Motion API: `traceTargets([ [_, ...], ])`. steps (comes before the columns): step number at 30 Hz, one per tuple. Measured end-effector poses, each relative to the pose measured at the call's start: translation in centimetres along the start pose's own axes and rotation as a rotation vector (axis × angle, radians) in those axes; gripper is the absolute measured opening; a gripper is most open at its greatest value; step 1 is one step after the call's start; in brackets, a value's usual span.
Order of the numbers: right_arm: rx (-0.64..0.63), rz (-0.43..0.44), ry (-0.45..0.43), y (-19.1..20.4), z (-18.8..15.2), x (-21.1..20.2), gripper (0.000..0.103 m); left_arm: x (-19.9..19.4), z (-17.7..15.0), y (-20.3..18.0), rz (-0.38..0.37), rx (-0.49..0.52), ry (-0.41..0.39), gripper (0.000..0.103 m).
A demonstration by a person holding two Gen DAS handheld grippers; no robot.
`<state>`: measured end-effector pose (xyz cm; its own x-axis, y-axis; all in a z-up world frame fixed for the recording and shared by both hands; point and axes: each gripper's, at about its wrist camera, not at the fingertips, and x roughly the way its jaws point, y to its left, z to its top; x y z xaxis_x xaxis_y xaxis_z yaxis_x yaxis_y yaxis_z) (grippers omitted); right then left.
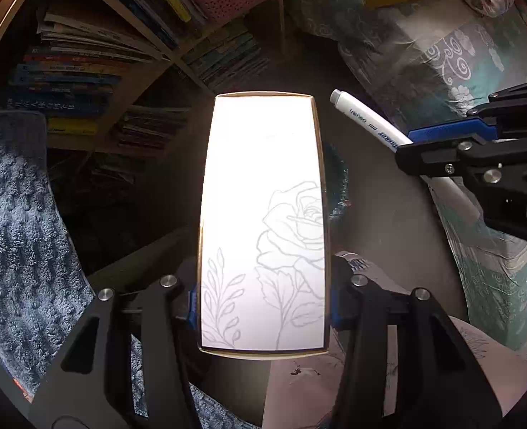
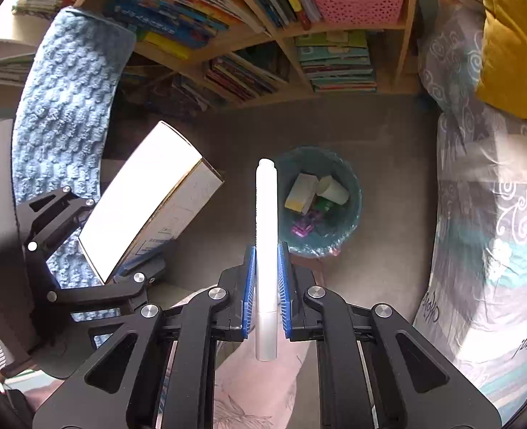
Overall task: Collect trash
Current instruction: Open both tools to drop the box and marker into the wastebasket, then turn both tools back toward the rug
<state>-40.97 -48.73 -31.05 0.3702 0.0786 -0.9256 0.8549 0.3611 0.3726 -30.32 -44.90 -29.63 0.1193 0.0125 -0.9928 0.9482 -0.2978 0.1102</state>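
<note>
My right tongs (image 2: 266, 279) pinch the light, stiff, slippery marker (image 2: 265, 236) mid-barrel above the bin (image 2: 352, 214), while my left tongs (image 1: 263, 304) clamp the light, crushable box (image 1: 263, 214) by its 2 long sides.

Your two tools, the left tool (image 1: 263, 307) and the right tool (image 2: 266, 286), are matte black linkages with triangular cut-outs, round silver screws and ribbed blue finger pads (image 2: 249, 286).

the left tool (image 1: 263, 307) has its fingers spread wide, pressed against both sides of a flat box (image 1: 263, 221). the right tool (image 2: 266, 286) (blue pads nearly together) is clamped on a white marker (image 2: 266, 236), to the right of the left tool.
</note>
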Motion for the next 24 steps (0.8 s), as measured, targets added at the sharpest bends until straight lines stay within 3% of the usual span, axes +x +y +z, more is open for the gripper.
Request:
traceTargets([
  [1,-0.003,-0.006,0.001,-0.1,0.2,0.1,0.017,0.2,0.1,-0.1,0.003,0.000,0.001,0.059],
  [2,-0.005,-0.016,0.001,-0.3,0.3,0.3,0.025,0.3,0.2,0.0,0.015,-0.004,0.009,0.072],
  [3,-0.002,-0.020,-0.002,-0.3,0.4,0.2,0.039,0.3,0.2,0.1,0.038,-0.013,0.000,0.085],
  [5,0.006,-0.029,-0.017,-0.7,0.5,-0.1,0.047,0.2,0.0,0.4,0.049,-0.017,0.005,0.085],
  [16,0.034,-0.013,-0.062,-1.5,1.0,-2.4,0.055,-1.9,-0.8,1.9,0.024,-0.063,-0.039,0.085],
  [24,-0.082,0.062,-0.128,2.4,2.6,-5.7,0.059,-6.9,-3.8,6.6,-0.001,-0.224,-0.155,0.085],
])
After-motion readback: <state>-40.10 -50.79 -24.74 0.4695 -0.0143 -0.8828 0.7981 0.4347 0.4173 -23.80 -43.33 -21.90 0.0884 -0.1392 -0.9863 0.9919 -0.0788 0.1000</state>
